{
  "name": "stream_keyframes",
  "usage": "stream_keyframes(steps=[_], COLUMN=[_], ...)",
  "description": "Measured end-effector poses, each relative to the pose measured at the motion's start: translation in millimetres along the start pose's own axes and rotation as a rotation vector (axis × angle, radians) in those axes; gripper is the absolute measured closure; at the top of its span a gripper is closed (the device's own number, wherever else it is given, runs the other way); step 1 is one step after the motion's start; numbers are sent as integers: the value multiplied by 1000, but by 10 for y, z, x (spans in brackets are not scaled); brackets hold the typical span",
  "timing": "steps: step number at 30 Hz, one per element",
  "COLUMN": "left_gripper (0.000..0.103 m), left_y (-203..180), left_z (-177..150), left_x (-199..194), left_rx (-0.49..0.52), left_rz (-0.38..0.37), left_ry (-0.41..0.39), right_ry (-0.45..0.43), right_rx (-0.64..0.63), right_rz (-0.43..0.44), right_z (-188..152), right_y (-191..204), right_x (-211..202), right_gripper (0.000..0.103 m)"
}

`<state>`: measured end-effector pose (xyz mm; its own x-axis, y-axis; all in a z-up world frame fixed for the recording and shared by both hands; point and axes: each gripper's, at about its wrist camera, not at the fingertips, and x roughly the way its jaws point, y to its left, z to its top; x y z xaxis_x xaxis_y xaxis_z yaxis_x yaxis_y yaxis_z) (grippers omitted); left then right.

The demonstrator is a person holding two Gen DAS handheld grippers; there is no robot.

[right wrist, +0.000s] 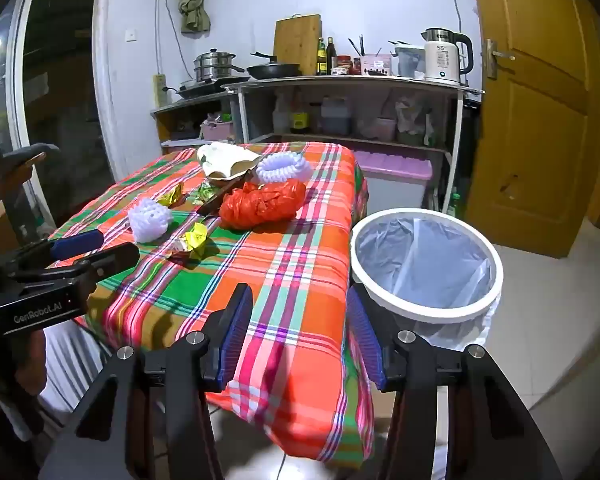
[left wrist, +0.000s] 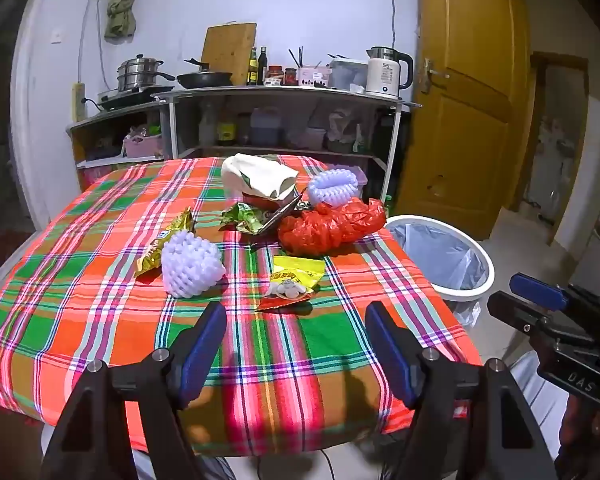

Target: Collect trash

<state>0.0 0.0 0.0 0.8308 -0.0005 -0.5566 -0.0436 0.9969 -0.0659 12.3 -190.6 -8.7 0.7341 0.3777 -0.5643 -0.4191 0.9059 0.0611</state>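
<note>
Left wrist view puts my spread, empty left gripper (left wrist: 296, 344) nearest the yellow snack wrapper (left wrist: 292, 282), just ahead toward the table's (left wrist: 100, 320) middle.

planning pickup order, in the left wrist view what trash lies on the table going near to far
yellow snack wrapper → white foam fruit net → red plastic bag → second foam net, with the open left gripper nearest of all
</note>
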Motion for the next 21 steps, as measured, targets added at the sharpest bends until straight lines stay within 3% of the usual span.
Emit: stream_keyframes(steps=[21], left_gripper=[32], left_y=[-31], left_z=[12], left_x=[-3], left_rx=[-3], left_rz=[-4], left_ry=[-2], right_ry=[9], right_rx=[-7], right_rz=[-2], right_z=[0], right_y=[3], right_x=[-6], right_gripper=[52])
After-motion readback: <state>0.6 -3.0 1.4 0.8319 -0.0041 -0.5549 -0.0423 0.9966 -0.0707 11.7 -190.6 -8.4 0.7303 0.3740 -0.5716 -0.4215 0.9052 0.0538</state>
